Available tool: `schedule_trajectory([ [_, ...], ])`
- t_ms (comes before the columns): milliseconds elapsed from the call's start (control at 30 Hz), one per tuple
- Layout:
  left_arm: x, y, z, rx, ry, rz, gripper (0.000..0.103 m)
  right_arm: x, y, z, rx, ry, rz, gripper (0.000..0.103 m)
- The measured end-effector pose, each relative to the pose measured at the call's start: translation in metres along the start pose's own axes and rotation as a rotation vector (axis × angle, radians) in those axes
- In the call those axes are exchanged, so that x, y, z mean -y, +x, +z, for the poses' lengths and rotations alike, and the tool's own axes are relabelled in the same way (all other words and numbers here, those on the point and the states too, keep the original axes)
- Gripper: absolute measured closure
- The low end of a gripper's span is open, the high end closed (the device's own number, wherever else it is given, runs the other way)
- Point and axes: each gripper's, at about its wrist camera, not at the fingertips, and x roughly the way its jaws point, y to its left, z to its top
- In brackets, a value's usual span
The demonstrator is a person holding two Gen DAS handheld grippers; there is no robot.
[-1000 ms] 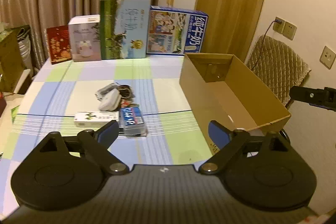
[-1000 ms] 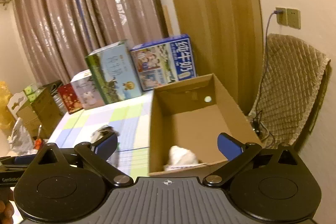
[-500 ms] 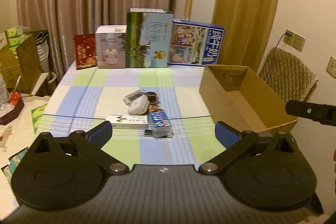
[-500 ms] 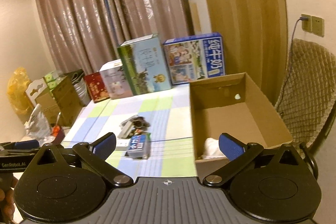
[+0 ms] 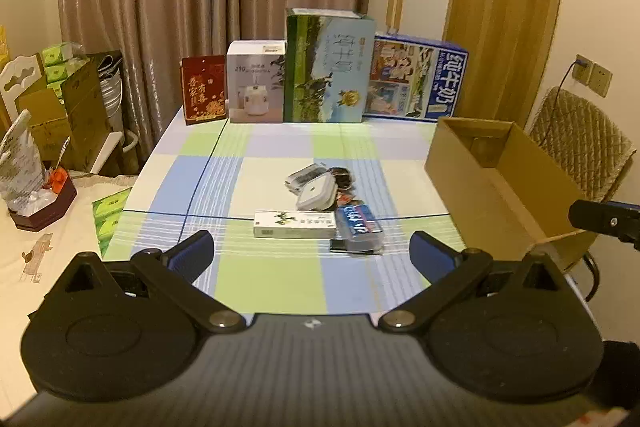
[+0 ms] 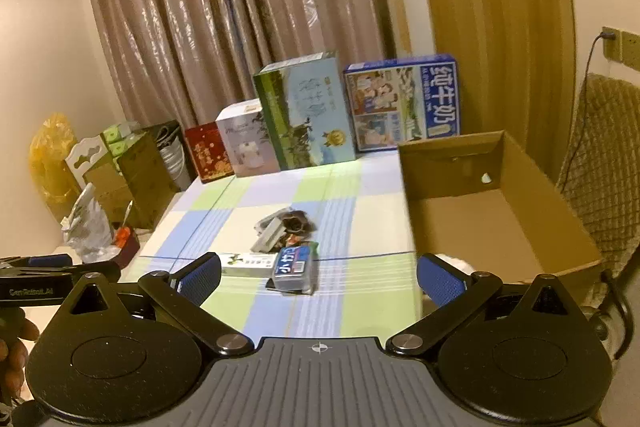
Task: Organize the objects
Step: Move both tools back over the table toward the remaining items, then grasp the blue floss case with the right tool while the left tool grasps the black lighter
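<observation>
A small pile of objects lies mid-table: a long white box (image 5: 294,224) (image 6: 250,264), a blue packet (image 5: 359,227) (image 6: 295,268), a white square case (image 5: 318,191) and dark items behind it (image 6: 294,221). An open cardboard box (image 5: 500,179) (image 6: 492,211) stands at the table's right edge, with something white (image 6: 452,263) at its near end. My left gripper (image 5: 312,254) is open and empty, held back above the table's near edge. My right gripper (image 6: 320,279) is open and empty, just left of the cardboard box's near corner.
Four upright cartons line the table's far edge: red (image 5: 203,89), white (image 5: 256,87), green (image 5: 328,65), blue (image 5: 416,79). A padded chair (image 5: 580,143) stands right of the table. Boxes and clutter (image 5: 60,107) fill the left side.
Both grippers have pulled back and away from the table, so more of it shows. The right gripper has swung left from over the cardboard box. Both stayed open.
</observation>
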Motion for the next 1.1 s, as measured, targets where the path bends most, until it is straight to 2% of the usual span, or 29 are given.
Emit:
schedule_trajectory([
  [400, -0.028, 0.071, -0.013, -0.059, -0.013, 0.015, 0.001, -0.016, 0.086, -0.016, -0.082, -0.064, 0.041, 0.002],
  [700, -0.045, 0.147, -0.022, -0.084, -0.009, 0.029, 0.001, -0.010, 0.165, -0.028, -0.140, -0.113, 0.048, 0.002],
  [800, -0.055, 0.171, -0.028, -0.095, -0.041, 0.058, 0.001, -0.005, 0.191, -0.032, -0.165, -0.109, 0.056, 0.010],
  [900, -0.062, 0.190, -0.027, -0.129, -0.071, 0.044, 0.001, -0.003, 0.214, -0.033, -0.199, -0.089, 0.068, 0.018],
  [1000, -0.060, 0.202, -0.021, -0.110, -0.045, 0.029, 0.001, -0.007, 0.233, -0.031, -0.216, -0.099, 0.080, 0.023],
  [1100, -0.060, 0.217, -0.017, -0.115, -0.023, 0.006, 0.001, -0.009, 0.254, -0.029, -0.239, -0.112, 0.082, 0.033],
])
